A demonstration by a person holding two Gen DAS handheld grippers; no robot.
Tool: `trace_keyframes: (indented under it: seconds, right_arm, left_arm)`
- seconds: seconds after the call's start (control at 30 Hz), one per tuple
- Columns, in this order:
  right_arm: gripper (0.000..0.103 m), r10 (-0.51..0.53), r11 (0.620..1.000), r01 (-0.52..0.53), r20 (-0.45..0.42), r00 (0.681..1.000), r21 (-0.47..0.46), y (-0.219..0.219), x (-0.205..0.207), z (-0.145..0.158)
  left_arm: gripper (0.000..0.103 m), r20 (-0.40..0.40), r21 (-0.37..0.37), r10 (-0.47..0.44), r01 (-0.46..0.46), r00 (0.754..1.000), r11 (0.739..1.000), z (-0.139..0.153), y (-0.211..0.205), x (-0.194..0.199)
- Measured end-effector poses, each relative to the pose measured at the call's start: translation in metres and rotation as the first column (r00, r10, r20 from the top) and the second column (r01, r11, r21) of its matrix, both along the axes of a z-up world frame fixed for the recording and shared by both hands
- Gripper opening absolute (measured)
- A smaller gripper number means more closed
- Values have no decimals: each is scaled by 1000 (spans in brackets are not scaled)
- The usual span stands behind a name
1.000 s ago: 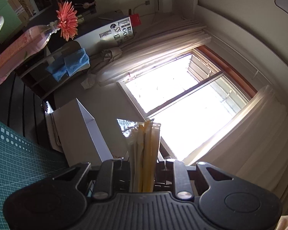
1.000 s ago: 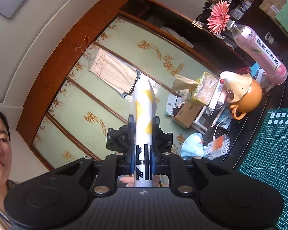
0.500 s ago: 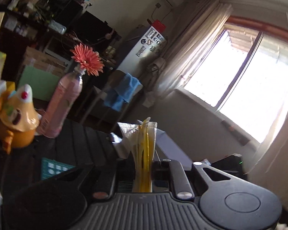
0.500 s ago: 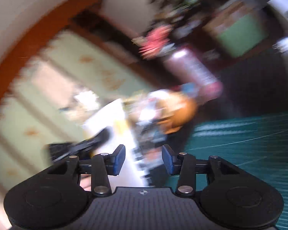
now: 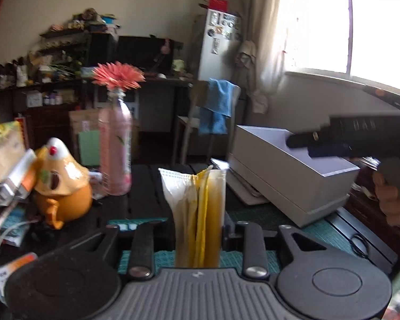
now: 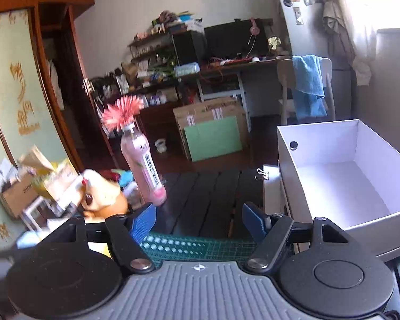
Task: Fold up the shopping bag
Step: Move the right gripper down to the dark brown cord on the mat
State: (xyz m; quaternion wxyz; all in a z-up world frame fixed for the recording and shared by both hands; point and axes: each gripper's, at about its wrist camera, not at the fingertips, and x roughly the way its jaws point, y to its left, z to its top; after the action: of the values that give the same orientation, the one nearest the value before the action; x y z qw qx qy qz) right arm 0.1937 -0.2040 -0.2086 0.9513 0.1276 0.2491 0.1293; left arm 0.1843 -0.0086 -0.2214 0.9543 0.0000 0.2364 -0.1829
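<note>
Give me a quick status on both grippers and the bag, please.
Left gripper shut on bag, folded flat. Right gripper open, empty. White box ahead right.

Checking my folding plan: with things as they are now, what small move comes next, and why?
Probably lower the left gripper toward the white box: it alone clamps the folded bag, the box looks empty, and the right gripper is open, holding nothing.

Pink bottle [image 6: 144, 170]: dark label characters, blurred, illegible. Sliding door panel [image 6: 10, 85]: gold brush-style characters, not decipherable. No other legible text in either view.
</note>
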Motion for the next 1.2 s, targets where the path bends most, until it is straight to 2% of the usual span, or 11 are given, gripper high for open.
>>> trace_keyframes:
  seconds: [0.07,0.2,0.37,0.53,0.6,0.67,0.8,0.9,0.93,1.0,1.2]
  right_arm:
    - [70,-32,999,32,14,999,18,-8,-3,5]
    - [58,-108,994,107,86,990,11,-21,-14,12]
    - [58,-138,987,144,82,987,-66,-23,-11,18]
    - [57,-157,987,154,-88,984,-41,-41,-4,9]
    - [44,-173,984,165,-150,974,-60,-49,-4,0]
    - [38,-196,980,180,-216,957,-89,-54,-3,-11]
    - [34,-244,968,203,-343,907,-151,-64,0,-34]
    - [18,-281,957,214,-431,857,-198,-72,3,-52]
    - [17,-294,953,216,-460,838,-214,-75,3,-58]
    - [13,-319,944,219,-513,797,-246,-80,5,-69]
    - [15,-394,915,213,-651,648,-341,-96,9,-104]
  left_arm:
    - [16,23,40,-2,1,1000,999,-5,-6,-3]
    - [15,35,71,-2,-1,999,997,-9,-15,-6]
    - [13,30,123,73,-76,997,989,-7,-21,-3]
    - [12,50,182,59,-67,997,981,-7,-30,-5]
    - [12,58,198,55,-65,997,978,-8,-32,-5]
    - [12,64,204,60,-72,996,976,-8,-34,-6]
    - [11,72,211,52,-67,996,975,-9,-37,-8]
    - [11,65,209,33,-46,997,977,-9,-38,-9]
    - [11,65,210,27,-40,998,977,-9,-39,-9]
    - [11,66,214,26,-40,997,976,-9,-40,-10]
    - [12,47,196,15,-24,999,980,-8,-38,-7]
